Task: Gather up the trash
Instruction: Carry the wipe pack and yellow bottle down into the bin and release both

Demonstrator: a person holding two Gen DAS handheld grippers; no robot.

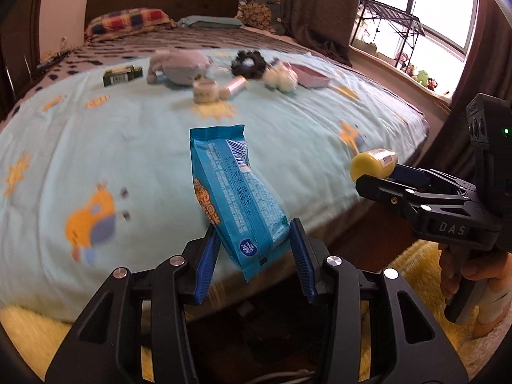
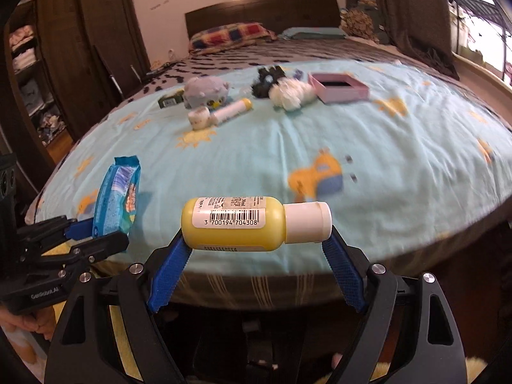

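Left tongs [image 1: 254, 249] were clamped on a blue wrapper [image 1: 235, 192], held up over the near edge of the bed [image 1: 288, 118]. Right tongs [image 2: 256, 244] gripped a yellow bottle [image 2: 238, 224] sideways, end to end, also off the near edge. Further back mid-bed sat a tape roll [image 2: 199, 119], a tube [image 2: 232, 111], a grey plush [image 2: 204, 93], a white fluffy toy [image 2: 289, 93] and a pink box [image 2: 339, 91].

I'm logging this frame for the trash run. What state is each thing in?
Blue snack wrapper: held off the bed by the left gripper.
Yellow bottle with white cap: capped, lying sideways in the right gripper.
Pink square box: open, on the bed.
White tube with yellow cap: lying on the bed.
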